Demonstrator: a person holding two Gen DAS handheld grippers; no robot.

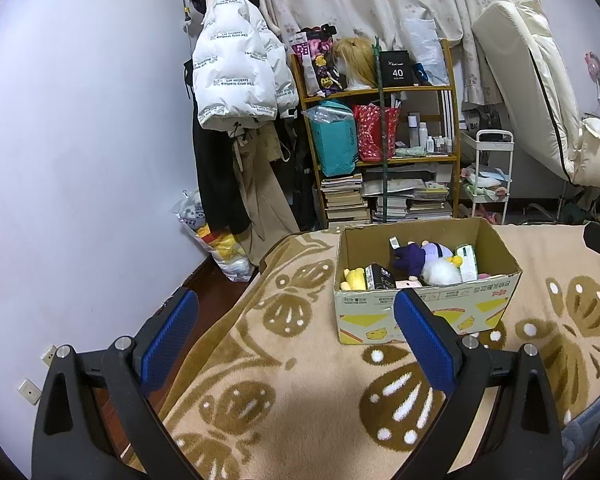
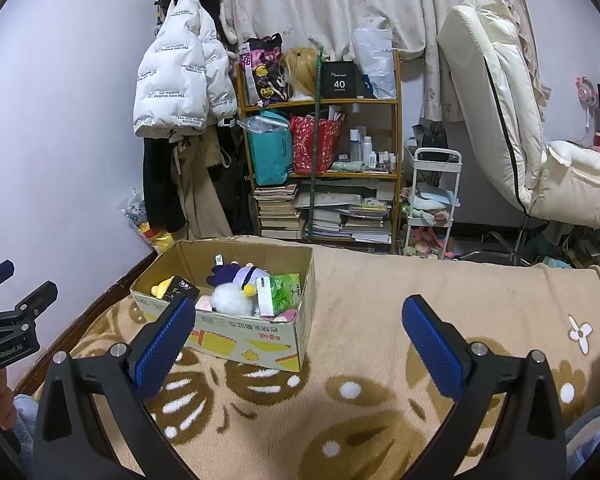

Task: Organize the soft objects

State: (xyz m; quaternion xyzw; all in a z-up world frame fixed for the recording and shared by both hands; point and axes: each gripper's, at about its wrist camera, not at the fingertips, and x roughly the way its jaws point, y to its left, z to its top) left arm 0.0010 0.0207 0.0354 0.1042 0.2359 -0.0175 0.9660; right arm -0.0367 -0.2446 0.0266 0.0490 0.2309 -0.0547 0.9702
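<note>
the cardboard box (image 1: 424, 304) sat on the bed's tan blanket (image 1: 292, 384), open at the top and holding the soft things: a purple plush toy (image 1: 414, 256), a white fluffy toy (image 1: 440, 272), a yellow plush (image 1: 354, 279) at the left end, and a green tissue pack (image 1: 468, 262) at the right end.

the left gripper (image 1: 296, 324) hovered over the blanket with its jaws spread wide and nothing between them. the box lay ahead of it and a little to the right, so that the right blue pad (image 1: 424, 344) overlapped the box's front wall in the left wrist view, though whether it touched could not be told.

the right gripper (image 2: 300, 340) was also wide and empty above the blanket. from its camera the box (image 2: 260, 336) stood ahead and to the left, its near left corner behind the left blue pad (image 2: 160, 344). bare blanket lay between the pads.

at the left edge of the right wrist view, a hand (image 2: 0, 400) held the left gripper's black handle.

a bookshelf (image 1: 380, 152) and a white jacket (image 1: 236, 76) stood against the far wall.
</note>
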